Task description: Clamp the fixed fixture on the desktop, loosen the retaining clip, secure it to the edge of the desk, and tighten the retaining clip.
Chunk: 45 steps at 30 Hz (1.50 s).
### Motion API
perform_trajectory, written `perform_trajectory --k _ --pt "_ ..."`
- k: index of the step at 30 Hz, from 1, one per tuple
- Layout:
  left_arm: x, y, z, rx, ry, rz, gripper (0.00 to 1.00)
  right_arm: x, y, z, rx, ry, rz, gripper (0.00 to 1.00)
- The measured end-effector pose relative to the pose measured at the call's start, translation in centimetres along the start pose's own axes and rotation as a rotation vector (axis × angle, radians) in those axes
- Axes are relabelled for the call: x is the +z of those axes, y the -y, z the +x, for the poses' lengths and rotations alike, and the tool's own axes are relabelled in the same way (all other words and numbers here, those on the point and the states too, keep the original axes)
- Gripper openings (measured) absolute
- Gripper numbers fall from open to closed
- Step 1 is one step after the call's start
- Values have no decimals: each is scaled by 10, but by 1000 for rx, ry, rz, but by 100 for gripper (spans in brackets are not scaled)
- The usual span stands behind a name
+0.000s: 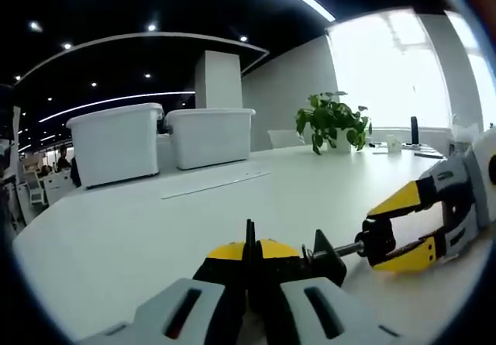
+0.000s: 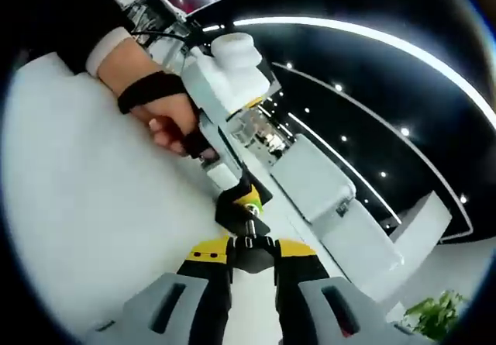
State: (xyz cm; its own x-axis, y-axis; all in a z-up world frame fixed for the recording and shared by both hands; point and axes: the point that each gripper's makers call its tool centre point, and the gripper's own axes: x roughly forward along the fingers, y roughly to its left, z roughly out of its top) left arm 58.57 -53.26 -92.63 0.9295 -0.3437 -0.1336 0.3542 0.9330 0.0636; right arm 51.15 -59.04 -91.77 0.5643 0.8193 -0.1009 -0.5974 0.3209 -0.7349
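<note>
Left gripper point(image 1: 249, 261) pinching fixture point(image 1: 329, 258), right gripper point(image 2: 253, 253) apparently too

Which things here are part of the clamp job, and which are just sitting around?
Job:
- black clamp fixture, held by both grippers
- left gripper
- right gripper
- white desk

Lying about:
- two white storage bins
- potted plant

- Broad white desktop point(image 1: 139, 229): smooth, matt, faint sheen.
- Two white storage bins point(image 1: 116, 142), far left: translucent-looking plastic, smooth.
- Black clamp fixture with threaded rod point(image 1: 341, 252): matt black body, bright metal screw.
- Yellow-and-black jaw tips of the right gripper point(image 1: 391, 232): smooth plastic; its grey housing point(image 2: 248, 308) is matt.
- Black wrist strap point(image 2: 147, 89): cloth-like.
</note>
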Motion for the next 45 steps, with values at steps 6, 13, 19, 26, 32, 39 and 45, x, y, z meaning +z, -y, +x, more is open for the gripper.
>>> perform_trajectory --k 6,13,19,26,32,39,45 --pt "0 0 1 -6 -3 1 4 -5 24 -3 34 35 818 40" --pt "0 0 2 -8 -2 4 4 -27 21 5 98 0 1061 29" --pt "0 0 2 -11 -1 7 4 -28 18 1 104 -17 1198 19" --pt "-1 1 2 -10 -2 10 4 -22 15 -2 86 -19 1184 17" --pt "-1 0 3 -7 -2 10 4 -21 15 -1 70 -22 1103 17" --pt "0 1 3 -6 -1 10 4 -20 17 1 57 -16 971 17" --pt "0 1 3 -3 0 7 4 -17 16 0 46 -7 893 17"
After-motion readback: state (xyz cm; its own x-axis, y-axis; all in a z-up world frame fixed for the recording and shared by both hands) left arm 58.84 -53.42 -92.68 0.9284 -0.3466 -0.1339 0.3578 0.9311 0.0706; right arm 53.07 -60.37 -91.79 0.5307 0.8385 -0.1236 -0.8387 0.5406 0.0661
